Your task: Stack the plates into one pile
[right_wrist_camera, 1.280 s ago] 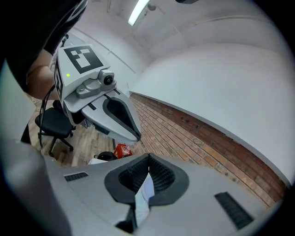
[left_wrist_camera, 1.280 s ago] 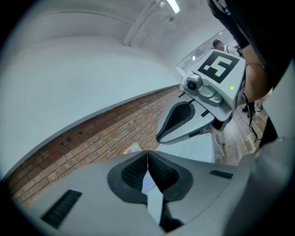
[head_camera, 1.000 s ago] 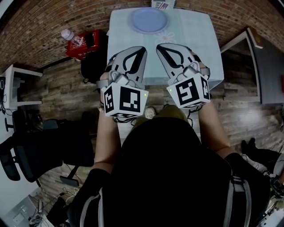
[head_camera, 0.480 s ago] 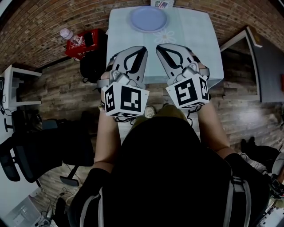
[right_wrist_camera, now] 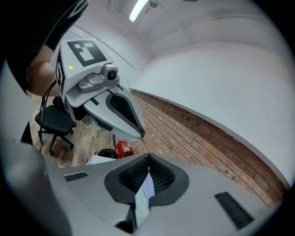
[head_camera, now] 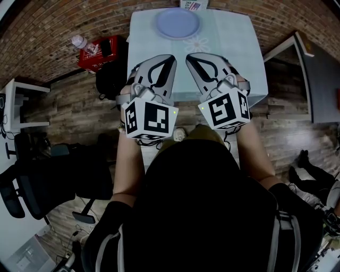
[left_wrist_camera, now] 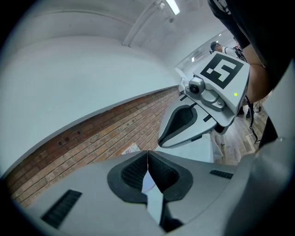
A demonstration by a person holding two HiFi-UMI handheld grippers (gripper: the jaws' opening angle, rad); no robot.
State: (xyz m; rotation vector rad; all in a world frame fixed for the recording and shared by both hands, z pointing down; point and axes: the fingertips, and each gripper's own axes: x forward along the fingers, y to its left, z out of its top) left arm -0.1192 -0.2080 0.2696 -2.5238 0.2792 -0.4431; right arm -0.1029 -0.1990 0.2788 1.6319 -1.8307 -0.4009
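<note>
Your left gripper (head_camera: pixel 170 57) is closed, its two dark ribbed pads (left_wrist_camera: pixel 138 171) meeting at the tips with nothing between them. Your right gripper (head_camera: pixel 188 56) is closed in the same way and also empty, as its own view shows. You hold the two side by side, close together but not touching, with their tips angled slightly toward each other. Each carries a white cube with black square markers at the end nearest you.

Both grippers hover above the near half of the surface (head_camera: pixel 234 42), a small square top under a pale blue cloth with a faint flower print. The plate (head_camera: pixel 178 24), round and lilac, sits at the far end of the surface, a little left of center and well apart from both grippers. Whether it is one plate or several in a pile cannot be told from here. A printed card (head_camera: pixel 194 5) stands just beyond it at the far edge.

To the left, on the wooden floor, a red crate (head_camera: pixel 103 53) sits against the brick wall, with a plastic bottle (head_camera: pixel 81 41) just beside it. A black office chair (head_camera: pixel 32 183) stands nearer you on the left.
</note>
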